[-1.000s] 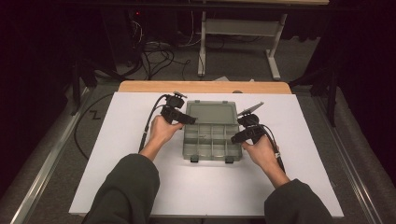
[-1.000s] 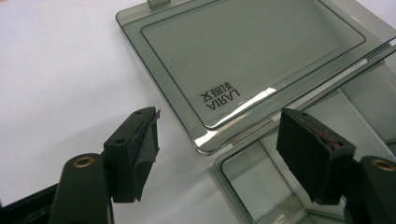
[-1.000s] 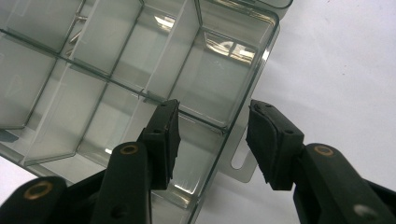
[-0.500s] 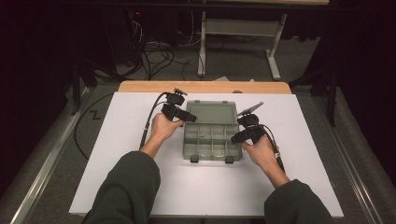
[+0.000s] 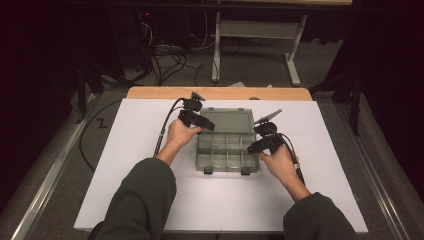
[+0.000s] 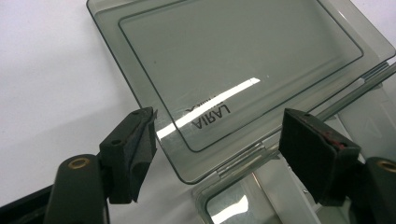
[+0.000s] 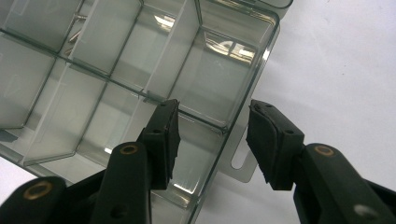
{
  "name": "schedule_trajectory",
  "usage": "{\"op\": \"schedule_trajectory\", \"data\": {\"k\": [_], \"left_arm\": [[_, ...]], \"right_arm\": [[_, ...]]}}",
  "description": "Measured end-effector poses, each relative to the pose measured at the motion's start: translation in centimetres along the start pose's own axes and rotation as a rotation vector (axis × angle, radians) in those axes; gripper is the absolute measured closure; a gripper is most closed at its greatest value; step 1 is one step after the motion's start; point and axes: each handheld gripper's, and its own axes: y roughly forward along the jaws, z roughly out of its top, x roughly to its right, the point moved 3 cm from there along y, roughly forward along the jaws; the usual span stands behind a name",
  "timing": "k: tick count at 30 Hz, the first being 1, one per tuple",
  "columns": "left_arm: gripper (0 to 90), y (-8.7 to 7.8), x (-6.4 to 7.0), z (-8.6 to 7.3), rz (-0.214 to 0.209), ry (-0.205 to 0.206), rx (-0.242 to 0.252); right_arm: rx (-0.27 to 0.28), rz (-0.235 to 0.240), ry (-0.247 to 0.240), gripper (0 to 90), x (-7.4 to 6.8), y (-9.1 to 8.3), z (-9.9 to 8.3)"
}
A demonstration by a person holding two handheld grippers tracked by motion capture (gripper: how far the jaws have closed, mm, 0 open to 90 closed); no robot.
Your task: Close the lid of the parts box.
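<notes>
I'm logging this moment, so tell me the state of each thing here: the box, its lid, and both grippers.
Compartment box: open, its compartments look empty.
Lid: swung fully back, lying flat on the table.
Left gripper: open, jaws astride the lid's corner near the hinge.
Right gripper: open, jaws astride the box's side wall.

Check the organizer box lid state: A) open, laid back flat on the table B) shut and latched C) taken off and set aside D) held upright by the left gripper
A: the lid lies flat behind the compartment box, joined at the hinge; the left gripper is open over its edge.
</notes>
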Motion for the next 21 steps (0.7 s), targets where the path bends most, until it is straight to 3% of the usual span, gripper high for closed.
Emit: {"op": "schedule_trajectory", "data": {"k": [8, 21], "left_arm": [[27.0, 0.9, -1.1, -0.1, -0.013, -0.045, -0.026], [27.4, 1.6, -1.5, 0.0, -0.039, -0.074, -0.021]], "right_arm": [[-0.001, 0.002, 0.000, 55.5, 0.0, 0.0, 0.0], [-0.002, -0.001, 0.000, 55.5, 0.0, 0.0, 0.0]]}}
